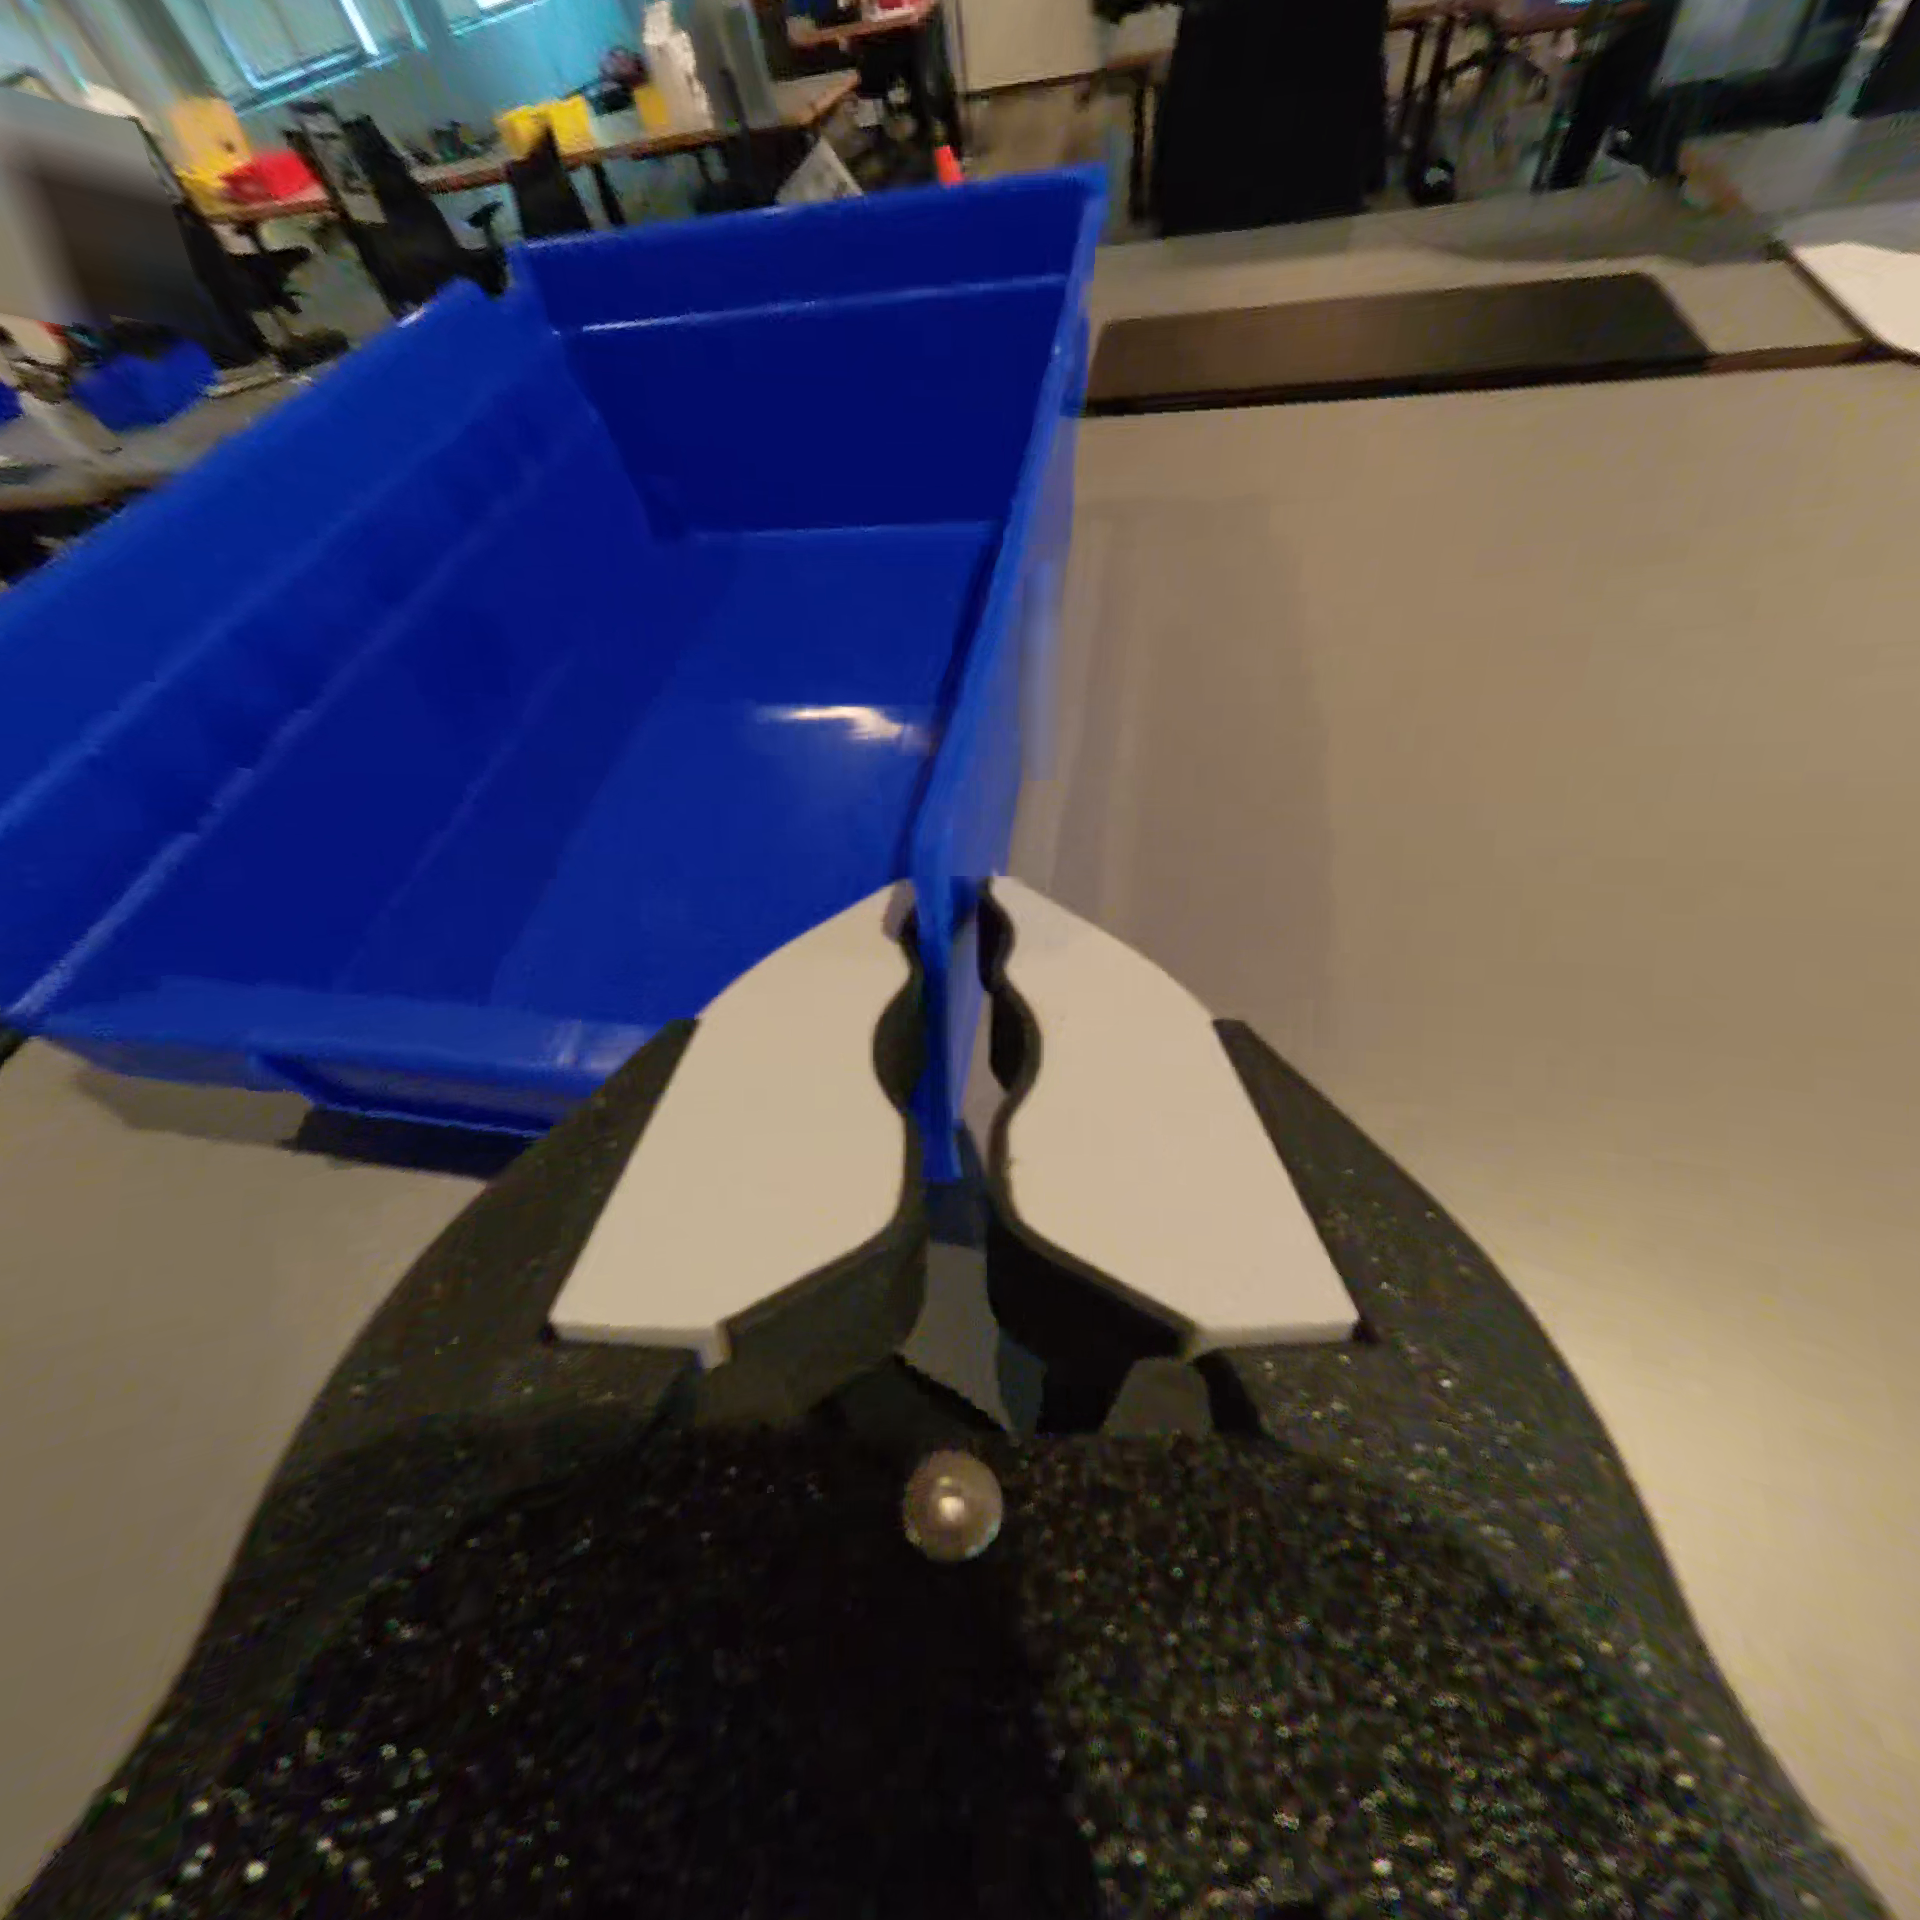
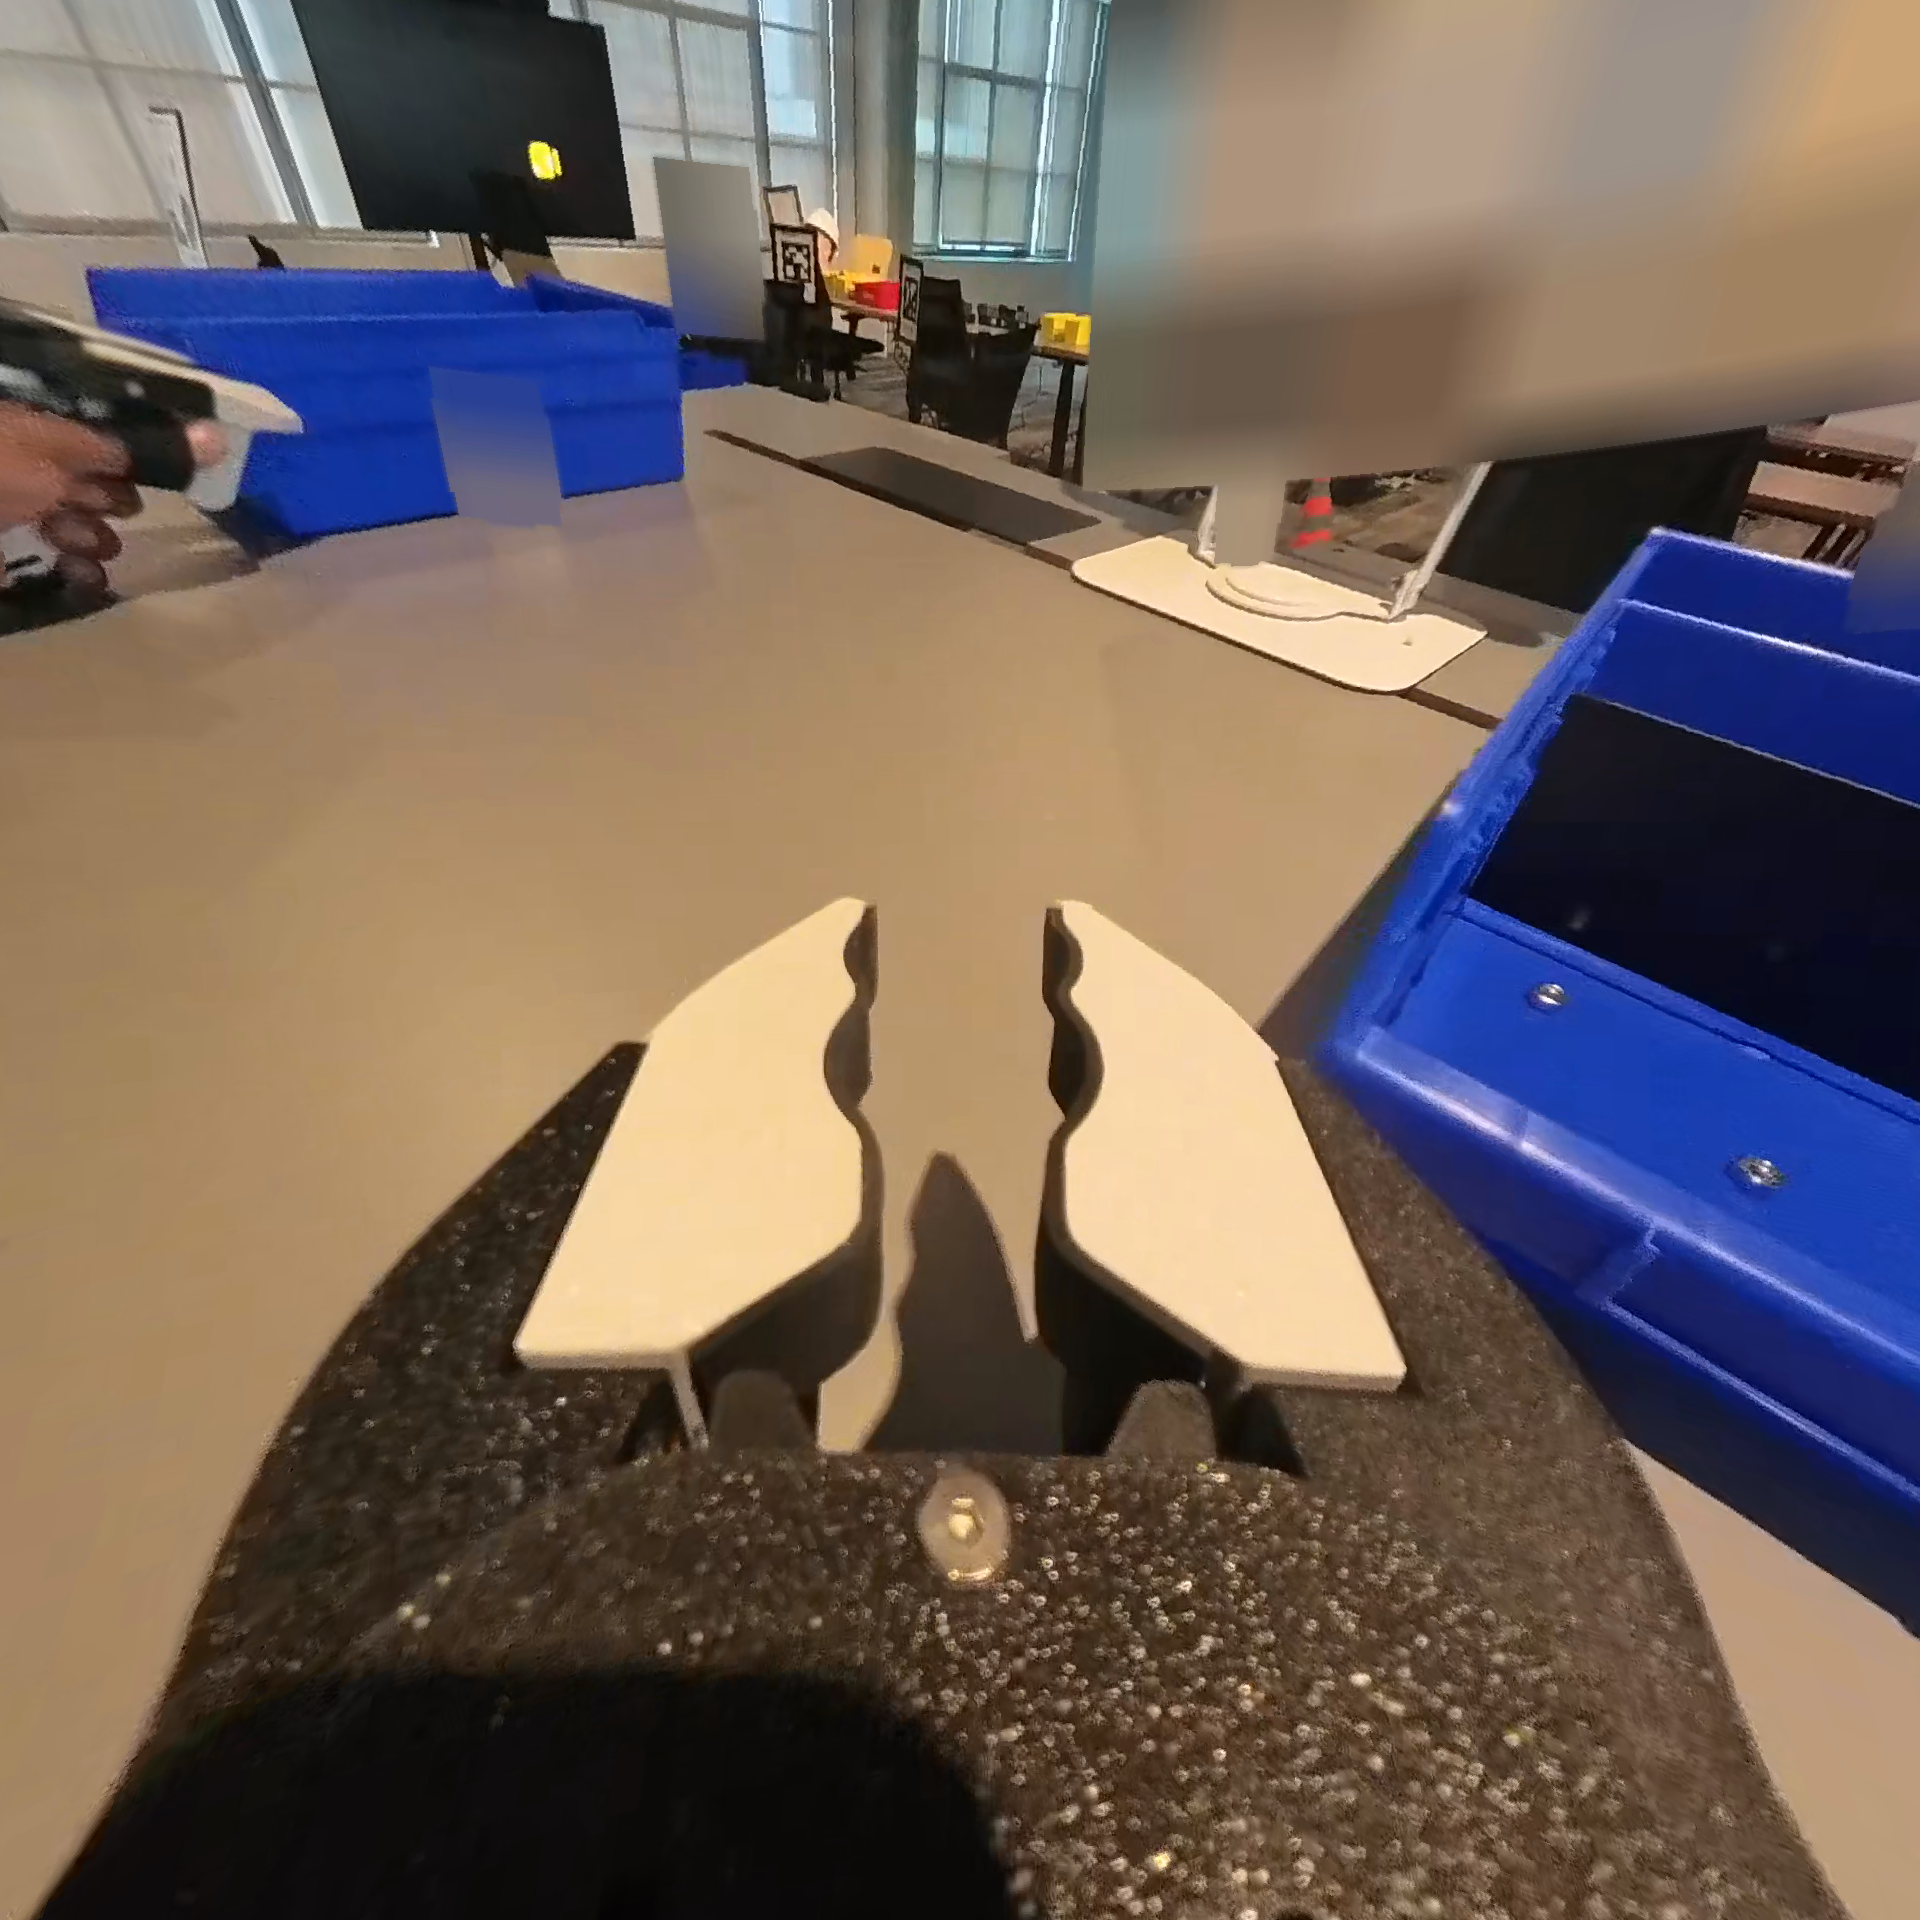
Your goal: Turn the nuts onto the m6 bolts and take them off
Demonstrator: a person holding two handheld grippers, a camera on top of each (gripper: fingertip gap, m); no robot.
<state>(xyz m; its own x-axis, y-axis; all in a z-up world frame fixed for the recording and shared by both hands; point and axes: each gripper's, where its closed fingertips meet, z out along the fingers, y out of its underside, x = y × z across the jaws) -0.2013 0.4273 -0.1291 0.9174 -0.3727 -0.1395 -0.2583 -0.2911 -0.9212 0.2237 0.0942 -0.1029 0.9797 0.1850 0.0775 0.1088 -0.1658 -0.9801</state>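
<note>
My left gripper [image 1: 951, 894] is shut on the right side wall of a large empty blue bin [image 1: 364, 623] near its front corner. This bin also shows at the far left of the right wrist view [image 2: 364, 395], with the left gripper [image 2: 239, 416] and a hand at it. My right gripper [image 2: 958, 914] is open and empty, above bare grey table. To its right stands a second blue bin [image 2: 1455, 1122]. Two small silver nuts [image 2: 1548, 995] [image 2: 1756, 1174] lie in its front compartment, ahead of a dark divider [image 2: 1714, 883]. No bolt shows.
A white monitor stand base [image 2: 1278, 613] sits at the back right of the grey table [image 2: 623, 779]. A black strip [image 1: 1392, 332] runs along the table's far edge, with white paper [image 1: 1870, 291] beside it. Desks and chairs stand beyond. My right fingertips sit around 55 cm from my left ones.
</note>
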